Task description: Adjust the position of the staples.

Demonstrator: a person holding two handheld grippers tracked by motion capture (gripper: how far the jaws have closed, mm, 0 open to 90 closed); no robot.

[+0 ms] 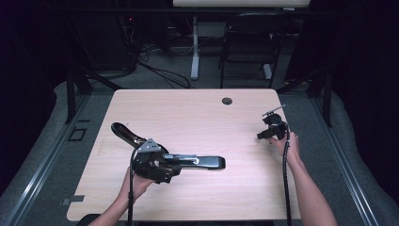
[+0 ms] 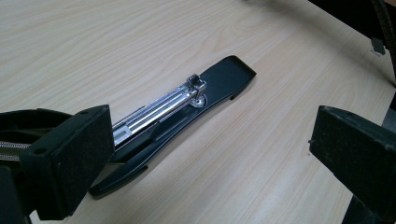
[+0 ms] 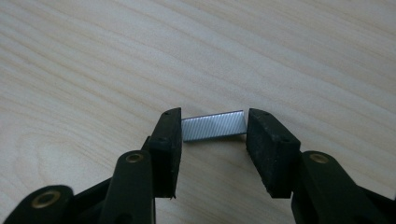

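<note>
A black stapler lies swung open on the wooden table. Its silver staple rail faces up, and its top arm points to the far left. My left gripper hovers over the stapler's hinge end with its jaws wide apart. In the left gripper view the stapler runs past the left pad, and nothing is clamped. At the table's right side, my right gripper points down at the tabletop. There its two pads touch the ends of a short silver staple strip lying on the wood.
A round cable hole sits near the table's far edge. Beyond the table stand a black chair and a white desk leg, with cables on the floor. Bare wood lies between the two grippers.
</note>
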